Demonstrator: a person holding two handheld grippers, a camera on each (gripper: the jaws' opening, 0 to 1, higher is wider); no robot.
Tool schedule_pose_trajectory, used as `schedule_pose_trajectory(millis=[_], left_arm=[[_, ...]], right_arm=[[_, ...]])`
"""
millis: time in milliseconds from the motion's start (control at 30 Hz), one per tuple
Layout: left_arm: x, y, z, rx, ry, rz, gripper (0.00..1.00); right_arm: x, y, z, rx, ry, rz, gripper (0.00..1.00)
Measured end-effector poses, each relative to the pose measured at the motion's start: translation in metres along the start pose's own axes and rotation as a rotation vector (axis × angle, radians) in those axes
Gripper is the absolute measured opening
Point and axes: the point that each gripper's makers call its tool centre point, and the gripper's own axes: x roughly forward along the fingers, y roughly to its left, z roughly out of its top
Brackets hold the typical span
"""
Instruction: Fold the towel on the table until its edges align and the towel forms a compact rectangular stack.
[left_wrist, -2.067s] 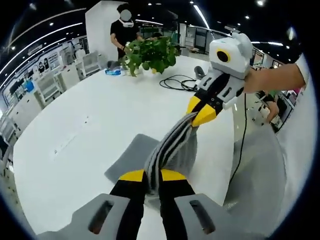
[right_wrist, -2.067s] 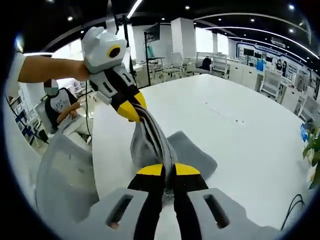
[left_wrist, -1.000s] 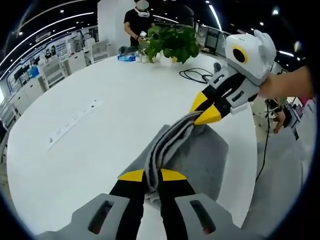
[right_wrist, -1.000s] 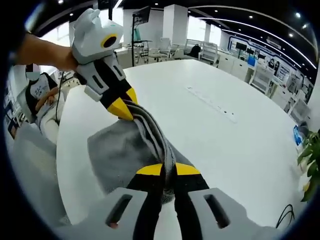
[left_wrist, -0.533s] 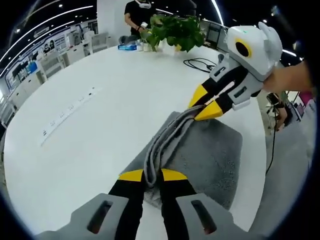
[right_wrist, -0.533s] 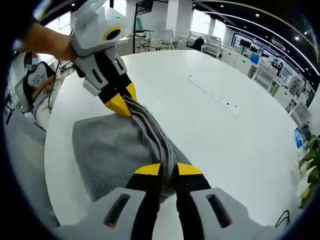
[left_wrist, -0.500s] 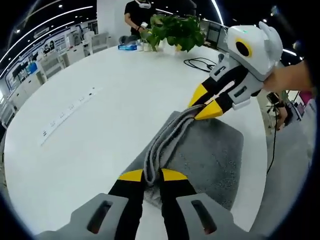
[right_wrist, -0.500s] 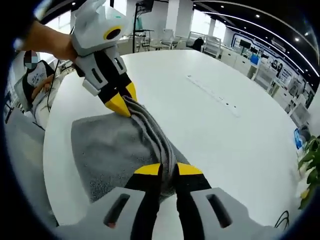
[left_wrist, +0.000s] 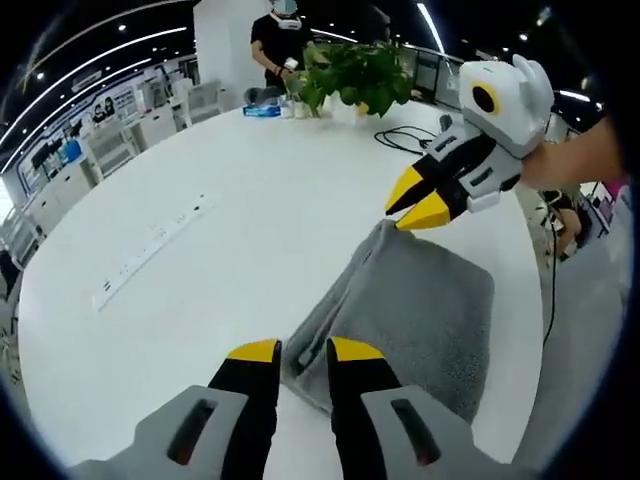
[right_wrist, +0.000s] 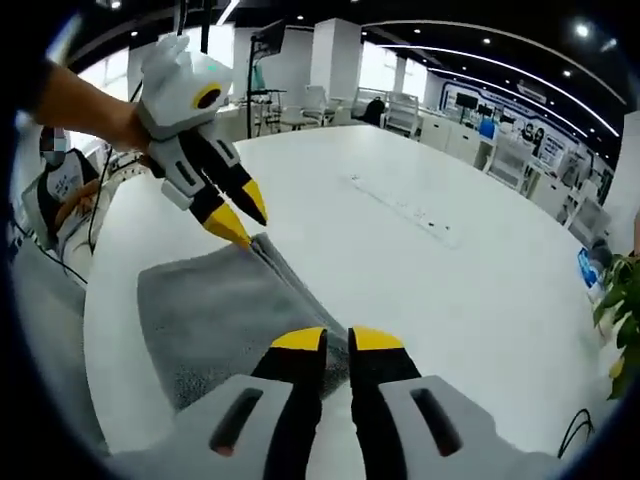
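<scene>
both tools parted and empty, left tool (left_wrist: 303, 350) and right tool (right_wrist: 336, 338) poised over folded grey towel (left_wrist: 420, 310)

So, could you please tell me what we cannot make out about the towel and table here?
- Towel near edge: left gripper view, behind the left gripper.
- Towel near corner: right gripper view, behind the right gripper.
- Layers in the fold: both views, too fine.
- Strip on the table: too small.

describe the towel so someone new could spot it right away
On the big white table, look at the near edge, just past the two yellow-tipped grippers. The towel is a grey, fuzzy folded rectangle lying flat, the one soft cloth item there.
</scene>
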Motion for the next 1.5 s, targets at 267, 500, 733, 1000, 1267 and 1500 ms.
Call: schedule_pose_trajectory(millis=[267, 500, 733, 1000, 1267, 1500], left_arm=[[0.013, -0.019, -0.016, 0.049, 0.052, -0.049, 0.19], [0.021, -0.015, -0.042, 0.011, 0.092, -0.017, 0.26], [0.009, -0.010, -0.035, 0.041, 0.042, 0.021, 0.27], [-0.008, -0.022, -0.027, 0.053, -0.071, 0.007, 0.30], [-0.016, -0.051, -0.014, 0.081, -0.157, -0.048, 0.38], [-0.009, -0.099, -0.031, 0.081, -0.122, -0.172, 0.48]], right_arm=[[0.013, 0.012, -0.025, -0.036, 0.101, 0.049, 0.13], [0.021, 0.010, -0.037, 0.012, 0.122, 0.084, 0.17], [0.012, 0.013, -0.027, 0.039, 0.083, 0.090, 0.31], [-0.008, 0.026, -0.030, 0.058, -0.007, 0.113, 0.41], [-0.022, 0.053, -0.013, 0.047, -0.089, 0.171, 0.45], [-0.020, 0.083, -0.022, 0.001, -0.083, 0.232, 0.44]])
